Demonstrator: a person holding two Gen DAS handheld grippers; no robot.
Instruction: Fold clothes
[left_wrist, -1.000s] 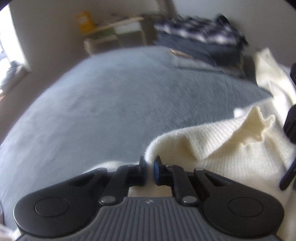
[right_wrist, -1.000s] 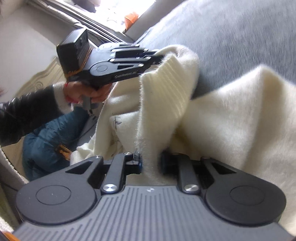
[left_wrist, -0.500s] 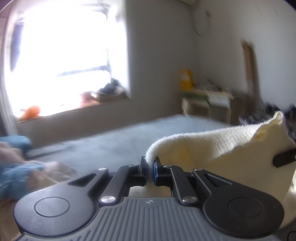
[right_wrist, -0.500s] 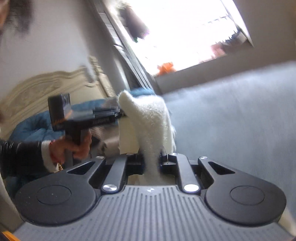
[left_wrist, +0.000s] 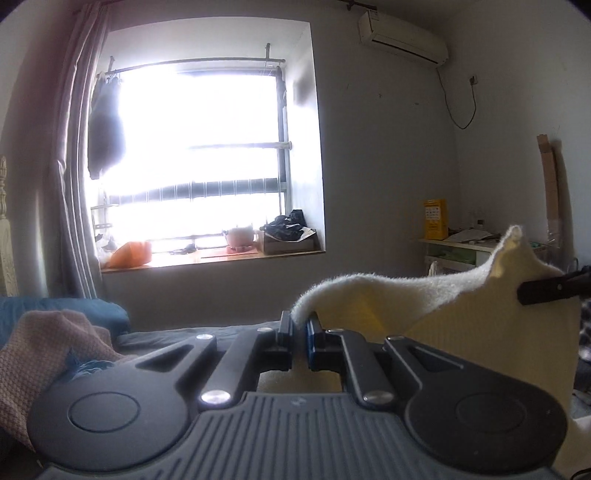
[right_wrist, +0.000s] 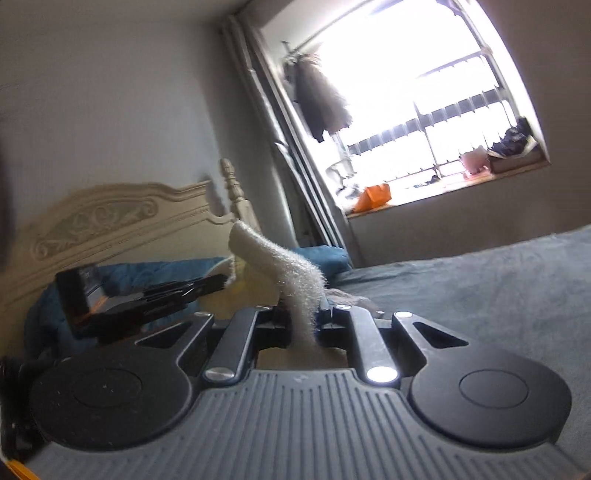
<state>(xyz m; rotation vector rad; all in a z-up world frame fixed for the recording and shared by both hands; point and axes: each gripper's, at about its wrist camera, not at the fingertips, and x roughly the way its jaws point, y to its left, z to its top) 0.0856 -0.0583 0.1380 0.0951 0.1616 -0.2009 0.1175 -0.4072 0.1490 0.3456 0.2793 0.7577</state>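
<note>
Left tongs (left_wrist: 299, 326) and right tongs (right_wrist: 303, 319) each clenched on an edge of the cream sweater (left_wrist: 461, 321), which hangs between them above the grey bed (right_wrist: 480, 280)

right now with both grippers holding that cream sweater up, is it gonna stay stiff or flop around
Probably floppy: the cream sweater sags in a curve between the left gripper and the right gripper, each shut on an edge. Its fuzzy knit likely gives the pads good friction, so slipping seems unlikely. It looks fairly thick, so perhaps somewhat heavy for a garment.
</note>
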